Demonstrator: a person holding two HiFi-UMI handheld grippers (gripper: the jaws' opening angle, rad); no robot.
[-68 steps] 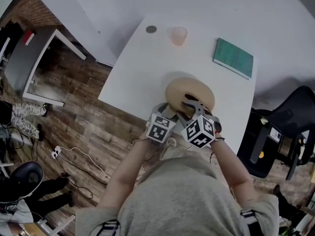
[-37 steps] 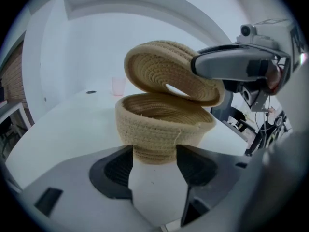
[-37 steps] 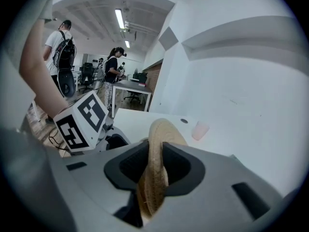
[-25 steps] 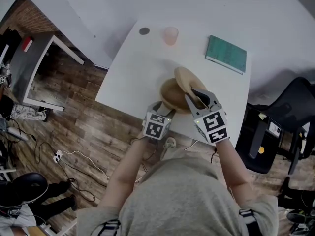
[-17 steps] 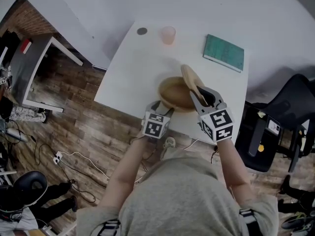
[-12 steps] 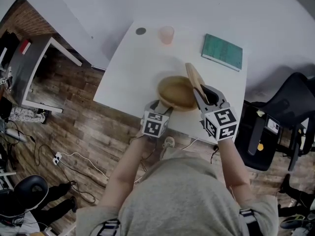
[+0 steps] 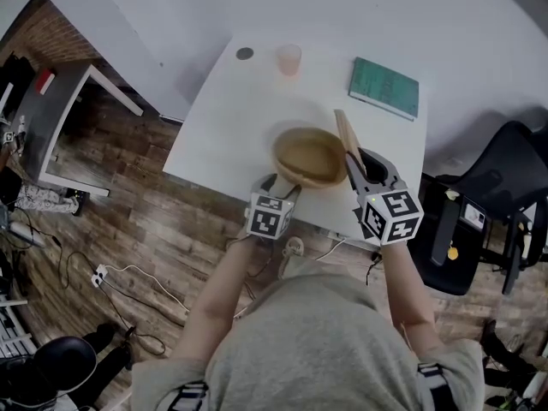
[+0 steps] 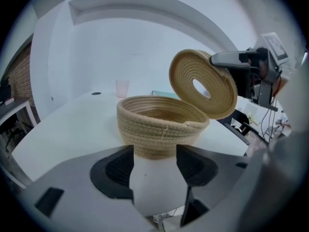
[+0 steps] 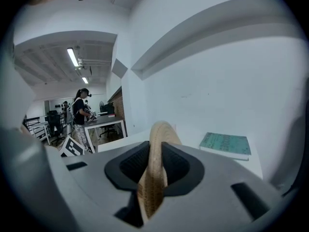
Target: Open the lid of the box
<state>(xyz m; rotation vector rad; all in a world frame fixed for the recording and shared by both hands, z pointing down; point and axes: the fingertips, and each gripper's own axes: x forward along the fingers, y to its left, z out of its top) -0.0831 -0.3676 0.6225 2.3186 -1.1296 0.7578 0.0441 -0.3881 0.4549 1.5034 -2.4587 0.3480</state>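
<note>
A woven rope basket (image 7: 308, 157) stands open near the white table's front edge. Its round lid (image 7: 346, 139) is off and tilted up on edge to the basket's right, with my right gripper (image 7: 356, 163) shut on its rim. In the right gripper view the lid (image 9: 157, 144) sits edge-on, squeezed between both jaws. My left gripper (image 7: 286, 189) rests at the basket's near side. In the left gripper view it (image 8: 154, 151) is open, bare table shows between its jaws, and the basket (image 8: 161, 124) stands just beyond them. The lid (image 8: 203, 83) hangs above the basket's right rim.
A green book (image 7: 384, 86) lies at the table's far right. A pink cup (image 7: 288, 59) and a small dark disc (image 7: 245, 53) stand at the far edge. A black chair (image 7: 497, 187) is right of the table (image 7: 231, 118). A person (image 9: 79, 112) stands far off.
The right gripper lifted the lid off the basket and swung it up and to the right, from flat to on edge. The left gripper stayed at the basket's near side.
</note>
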